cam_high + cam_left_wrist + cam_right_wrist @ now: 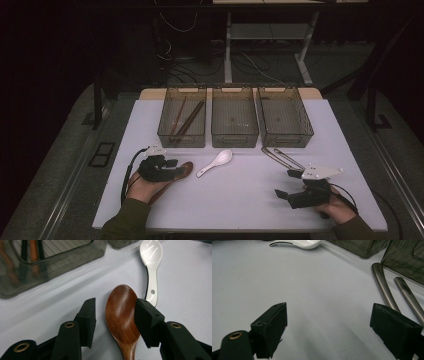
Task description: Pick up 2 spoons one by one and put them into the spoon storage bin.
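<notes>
A brown wooden spoon (122, 315) lies on the white table, bowl pointing away from me, and shows in the high view as the wooden spoon (186, 169). My left gripper (116, 312) stands open astride the bowl; the right pad (147, 322) is at the bowl's edge and the left pad (87, 320) stands clear. From above, the left gripper (174, 167) sits at the table's left front. A white ceramic spoon (216, 163) lies just right of it. My right gripper (285, 183) is open over bare table, nothing between its jaws (329, 317).
Three smoky transparent bins stand in a row at the back: the left bin (162, 131) holds wooden utensils, the middle bin (235, 140) and right bin (306, 131) look bare. Two metal utensil handles (281, 157) lie before the right bin, beside my right jaw (384, 287).
</notes>
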### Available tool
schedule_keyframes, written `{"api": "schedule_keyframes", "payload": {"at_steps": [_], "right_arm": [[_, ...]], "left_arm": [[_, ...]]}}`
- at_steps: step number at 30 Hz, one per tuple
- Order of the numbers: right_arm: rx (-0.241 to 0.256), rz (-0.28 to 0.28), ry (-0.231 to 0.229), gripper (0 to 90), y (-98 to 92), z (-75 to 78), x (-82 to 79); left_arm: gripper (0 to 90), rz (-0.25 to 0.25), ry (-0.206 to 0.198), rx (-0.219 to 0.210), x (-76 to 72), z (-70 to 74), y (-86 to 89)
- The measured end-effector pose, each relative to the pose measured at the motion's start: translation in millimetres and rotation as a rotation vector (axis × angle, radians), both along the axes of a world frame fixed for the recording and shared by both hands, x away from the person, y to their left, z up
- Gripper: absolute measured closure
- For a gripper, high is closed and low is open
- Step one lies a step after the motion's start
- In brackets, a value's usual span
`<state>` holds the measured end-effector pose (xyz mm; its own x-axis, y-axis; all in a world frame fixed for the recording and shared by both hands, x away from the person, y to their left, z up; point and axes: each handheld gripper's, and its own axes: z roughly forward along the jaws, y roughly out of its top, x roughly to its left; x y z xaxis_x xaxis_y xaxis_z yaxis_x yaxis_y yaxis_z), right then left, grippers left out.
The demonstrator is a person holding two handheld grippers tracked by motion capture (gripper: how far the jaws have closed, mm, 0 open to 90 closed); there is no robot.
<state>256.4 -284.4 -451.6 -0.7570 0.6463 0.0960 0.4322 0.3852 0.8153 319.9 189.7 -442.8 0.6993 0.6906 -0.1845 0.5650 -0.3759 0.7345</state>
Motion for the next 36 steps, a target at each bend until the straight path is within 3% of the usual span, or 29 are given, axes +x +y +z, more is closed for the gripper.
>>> {"api": "schedule_keyframes", "payload": {"at_steps": [9, 15, 27, 36], "right_arm": [[-0.001, 0.001, 0.001, 14.1, 0.1, -0.2, 0.2], [-0.002, 0.000, 0.002, 14.2, 0.1, -0.3, 0.4], [-0.003, 0.000, 0.002, 14.1, -0.1, -0.4, 0.5], [-0.005, 0.001, 0.002, 14.1, -0.1, -0.5, 0.5]], "left_arm": [[50.3, -0.006, 0.013, 0.011, 0.3, -2.9, -5.0], [50.1, -0.028, 0.013, 0.054, 0.1, -3.8, -8.7], [50.2, -0.046, -0.001, 0.090, -2.3, -3.6, -14.8], [57.7, -0.084, -0.001, 0.107, -4.1, -2.3, -20.9]]}}
